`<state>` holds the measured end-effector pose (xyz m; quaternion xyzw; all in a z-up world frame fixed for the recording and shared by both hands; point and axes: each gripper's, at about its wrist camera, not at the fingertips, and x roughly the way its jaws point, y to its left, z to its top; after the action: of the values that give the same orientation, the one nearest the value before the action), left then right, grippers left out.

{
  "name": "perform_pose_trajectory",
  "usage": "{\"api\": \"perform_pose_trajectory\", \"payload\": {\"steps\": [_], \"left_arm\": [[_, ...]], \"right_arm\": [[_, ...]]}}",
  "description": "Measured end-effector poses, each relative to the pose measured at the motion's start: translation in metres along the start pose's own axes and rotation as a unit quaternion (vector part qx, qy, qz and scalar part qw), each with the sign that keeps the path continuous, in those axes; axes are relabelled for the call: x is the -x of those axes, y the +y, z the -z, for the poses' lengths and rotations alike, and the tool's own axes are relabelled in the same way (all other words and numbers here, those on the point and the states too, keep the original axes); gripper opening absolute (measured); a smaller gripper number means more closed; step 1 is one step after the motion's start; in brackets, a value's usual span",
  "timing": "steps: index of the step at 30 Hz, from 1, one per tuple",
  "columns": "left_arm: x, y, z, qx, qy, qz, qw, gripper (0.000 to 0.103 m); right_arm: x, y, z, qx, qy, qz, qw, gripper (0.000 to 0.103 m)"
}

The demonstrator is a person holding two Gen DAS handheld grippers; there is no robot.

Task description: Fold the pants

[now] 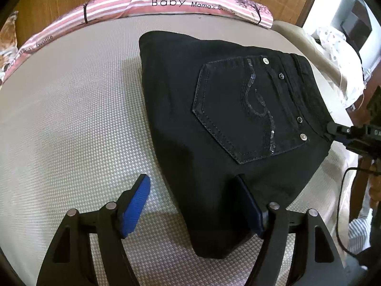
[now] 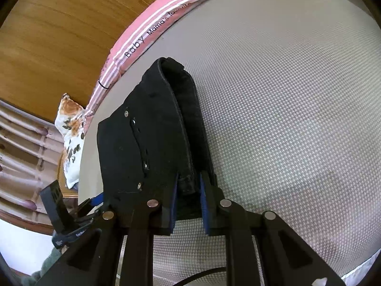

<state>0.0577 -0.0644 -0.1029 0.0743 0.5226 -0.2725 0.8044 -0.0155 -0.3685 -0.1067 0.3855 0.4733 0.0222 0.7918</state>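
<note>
Black jeans lie folded into a compact stack on a grey textured mattress, back pocket with sequin trim facing up. My left gripper is open over the stack's near corner, one blue pad over the mattress, the other over the fabric. My right gripper is closed on the waistband edge of the jeans, which fills the gap between the pads. It also shows at the right edge of the left wrist view, touching the waistband corner.
A pink striped pillow lies along the wooden headboard at the far side. A floral cushion sits beyond the mattress edge. White bedding is heaped past the mattress's right side.
</note>
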Motion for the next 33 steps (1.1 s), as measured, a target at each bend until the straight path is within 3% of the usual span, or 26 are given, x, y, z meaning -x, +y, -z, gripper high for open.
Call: {"api": "perform_pose_trajectory", "payload": {"steps": [16,26,33], "left_arm": [[0.0,-0.012,-0.001,-0.011,-0.005,-0.043,0.999,0.076],[0.003,-0.017,0.0,-0.021,-0.009,-0.061,0.9979,0.076],[0.011,-0.021,0.0,-0.025,-0.022,-0.077,0.9965,0.076]], "right_arm": [[0.007,-0.006,0.002,-0.015,-0.003,0.005,1.0,0.025],[0.011,0.002,0.002,-0.013,-0.002,0.02,1.0,0.027],[0.016,0.012,0.0,0.002,-0.008,0.045,0.999,0.034]]}}
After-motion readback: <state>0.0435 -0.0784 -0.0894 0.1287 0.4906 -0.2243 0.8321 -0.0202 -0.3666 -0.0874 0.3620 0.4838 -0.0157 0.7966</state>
